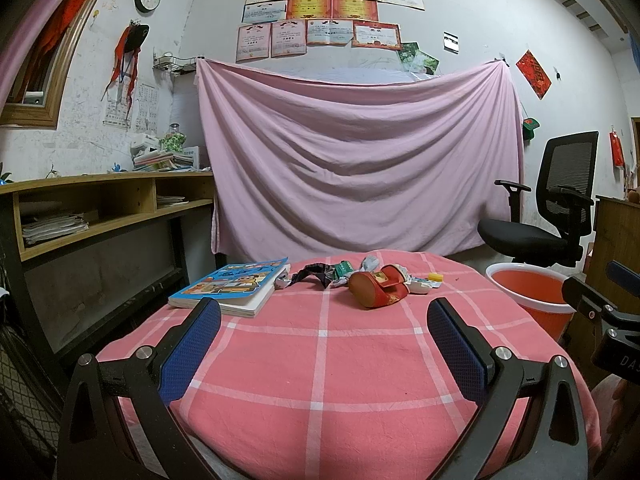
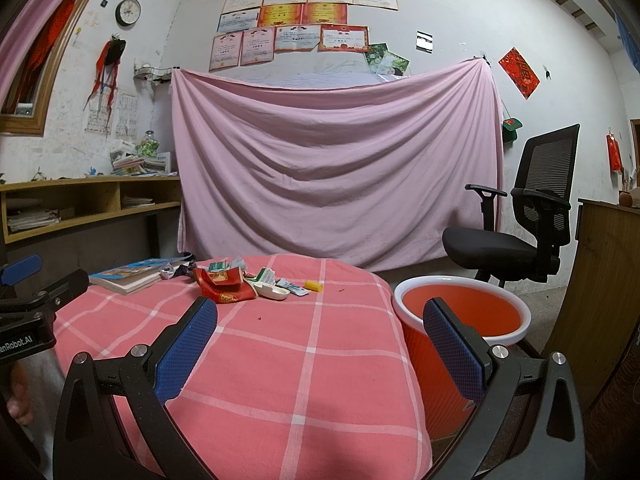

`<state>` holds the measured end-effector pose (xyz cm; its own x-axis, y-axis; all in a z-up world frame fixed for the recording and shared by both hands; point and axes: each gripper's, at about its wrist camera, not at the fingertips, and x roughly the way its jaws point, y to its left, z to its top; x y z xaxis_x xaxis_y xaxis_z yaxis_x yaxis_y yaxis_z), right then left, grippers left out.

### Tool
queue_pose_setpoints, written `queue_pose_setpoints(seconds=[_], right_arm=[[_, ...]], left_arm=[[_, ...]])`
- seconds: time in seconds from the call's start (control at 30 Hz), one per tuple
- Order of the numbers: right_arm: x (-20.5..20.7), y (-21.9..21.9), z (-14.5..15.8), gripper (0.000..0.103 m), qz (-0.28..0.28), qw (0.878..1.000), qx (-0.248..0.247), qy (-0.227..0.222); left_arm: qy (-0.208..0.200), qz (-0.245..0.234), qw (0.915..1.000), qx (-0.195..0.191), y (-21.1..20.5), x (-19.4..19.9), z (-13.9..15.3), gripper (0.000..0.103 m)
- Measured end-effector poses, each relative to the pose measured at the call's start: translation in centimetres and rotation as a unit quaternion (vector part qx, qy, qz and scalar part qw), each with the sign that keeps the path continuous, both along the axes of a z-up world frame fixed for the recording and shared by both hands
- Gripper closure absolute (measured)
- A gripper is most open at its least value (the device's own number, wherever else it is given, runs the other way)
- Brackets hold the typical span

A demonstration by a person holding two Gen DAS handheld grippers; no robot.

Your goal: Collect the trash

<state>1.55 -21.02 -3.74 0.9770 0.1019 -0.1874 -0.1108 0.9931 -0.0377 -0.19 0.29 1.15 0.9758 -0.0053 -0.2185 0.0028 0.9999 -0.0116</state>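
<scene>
A pile of trash lies at the far side of the pink checked table (image 1: pixel 328 352): a crumpled red and gold box (image 1: pixel 378 283), a black wrapper (image 1: pixel 314 272), green and white packets (image 1: pixel 343 269) and a small yellow piece (image 1: pixel 435 277). In the right wrist view the red box (image 2: pixel 222 285), white packets (image 2: pixel 274 286) and yellow piece (image 2: pixel 314 285) show too. An orange bin (image 2: pixel 462 316) with a white rim stands on the floor right of the table. My left gripper (image 1: pixel 326 316) is open, well short of the pile. My right gripper (image 2: pixel 320 320) is open over the table's right edge.
A colourful book (image 1: pixel 232 286) lies at the table's far left. A black office chair (image 1: pixel 548 204) stands behind the bin. A wooden shelf desk (image 1: pixel 104 208) runs along the left wall, and a pink sheet (image 1: pixel 356 152) hangs behind the table.
</scene>
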Motion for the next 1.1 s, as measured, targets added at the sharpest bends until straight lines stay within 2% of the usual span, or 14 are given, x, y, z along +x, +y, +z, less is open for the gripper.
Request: queue_pose_setpoints(seconds=[0.83,1.0,1.1], right_arm=[[-0.1,0.6,0.7,0.0,0.005,1.0,0.003,0.004],[1.7,0.8,1.6,0.0,0.011,1.0,0.01,0.009],[3.6,0.5,2.1,0.0,0.013,1.0,0.01,0.002]], left_arm=[[-0.003,0.001,1.0,0.005,0.1,-0.1,0.7,0.002],[-0.005,0.005,1.0,-0.004,0.4,1.7,1.2,0.002],[-0.002,0.006,0.9999,-0.01,0.8,4.1,1.6,0.002]])
